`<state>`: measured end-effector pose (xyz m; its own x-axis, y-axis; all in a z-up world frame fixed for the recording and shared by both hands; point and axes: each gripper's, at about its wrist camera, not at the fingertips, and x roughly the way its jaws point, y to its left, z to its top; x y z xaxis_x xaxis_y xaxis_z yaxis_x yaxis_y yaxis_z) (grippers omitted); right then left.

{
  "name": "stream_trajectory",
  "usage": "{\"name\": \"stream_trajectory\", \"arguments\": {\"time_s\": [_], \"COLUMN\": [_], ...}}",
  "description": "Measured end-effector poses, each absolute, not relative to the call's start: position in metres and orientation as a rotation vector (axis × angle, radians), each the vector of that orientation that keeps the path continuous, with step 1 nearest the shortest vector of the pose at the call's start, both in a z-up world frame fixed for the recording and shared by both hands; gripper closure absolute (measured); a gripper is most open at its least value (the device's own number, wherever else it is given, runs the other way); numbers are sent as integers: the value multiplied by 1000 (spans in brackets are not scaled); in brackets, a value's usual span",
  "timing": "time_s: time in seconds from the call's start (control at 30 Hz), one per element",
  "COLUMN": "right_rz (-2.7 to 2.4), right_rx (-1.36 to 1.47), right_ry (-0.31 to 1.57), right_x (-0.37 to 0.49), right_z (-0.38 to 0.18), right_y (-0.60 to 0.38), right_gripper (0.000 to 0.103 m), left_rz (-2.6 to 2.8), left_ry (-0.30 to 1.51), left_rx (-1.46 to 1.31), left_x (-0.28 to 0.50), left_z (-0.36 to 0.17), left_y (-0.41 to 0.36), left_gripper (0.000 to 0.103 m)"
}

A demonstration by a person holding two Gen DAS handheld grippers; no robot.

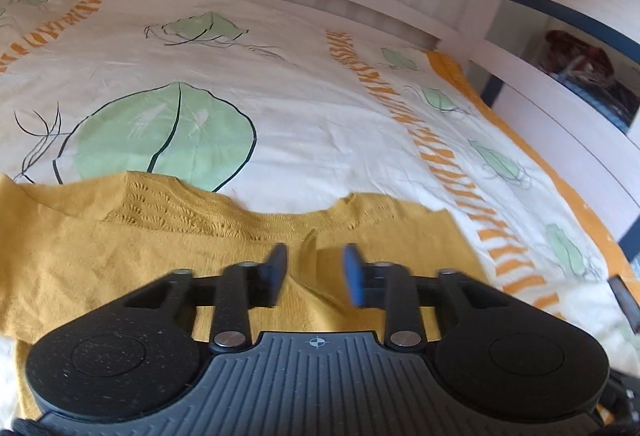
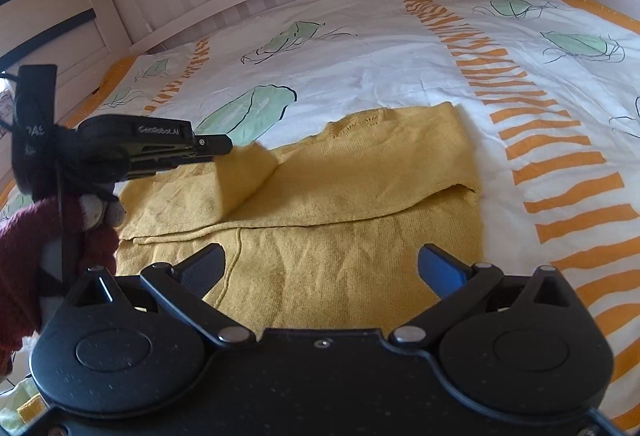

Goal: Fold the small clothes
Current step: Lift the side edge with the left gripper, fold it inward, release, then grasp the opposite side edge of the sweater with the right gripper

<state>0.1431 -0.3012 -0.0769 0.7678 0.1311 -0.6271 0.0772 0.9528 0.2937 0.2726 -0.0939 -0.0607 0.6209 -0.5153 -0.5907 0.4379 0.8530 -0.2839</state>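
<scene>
A mustard-yellow knitted garment (image 2: 340,175), matt with openwork at the neckline, lies on a smooth white printed cotton bedsheet (image 1: 312,107). The black left gripper (image 1: 314,272) and black right gripper (image 2: 320,268) look like speckled matt plastic with shiny metal pivots.

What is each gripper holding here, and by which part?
The left gripper pinches a raised fold of the mustard knit top, lifting that flap. The right gripper is open above the top, holding nothing.

The left tongs (image 1: 314,274) are motion-blurred in their own view, so any grip on the raised fold cannot be judged. The yellow garment (image 2: 340,195) runs under both tong housings, its near edge hidden. The shelf (image 1: 588,75) holds indistinct clutter, cut off at the frame edge.
</scene>
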Motion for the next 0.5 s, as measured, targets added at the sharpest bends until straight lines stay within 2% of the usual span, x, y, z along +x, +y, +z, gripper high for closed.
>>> {"name": "stream_trajectory", "arguments": {"time_s": [0.07, 0.13, 0.4, 0.5], "right_rz": [29, 33, 102, 142], "right_rx": [318, 323, 294, 294], "right_ry": [702, 706, 699, 694], "right_x": [144, 146, 167, 186], "right_z": [-78, -78, -71, -67], "right_y": [-302, -301, -282, -274], "right_gripper": [1, 1, 1, 12], "left_rz": [-541, -517, -375, -325], "left_ry": [700, 698, 786, 813], "left_rx": [-94, -84, -86, -78], "left_x": [261, 254, 255, 259], "left_z": [-59, -58, -71, -79], "left_y": [-84, -70, -3, 19], "left_gripper": [69, 63, 62, 62]}}
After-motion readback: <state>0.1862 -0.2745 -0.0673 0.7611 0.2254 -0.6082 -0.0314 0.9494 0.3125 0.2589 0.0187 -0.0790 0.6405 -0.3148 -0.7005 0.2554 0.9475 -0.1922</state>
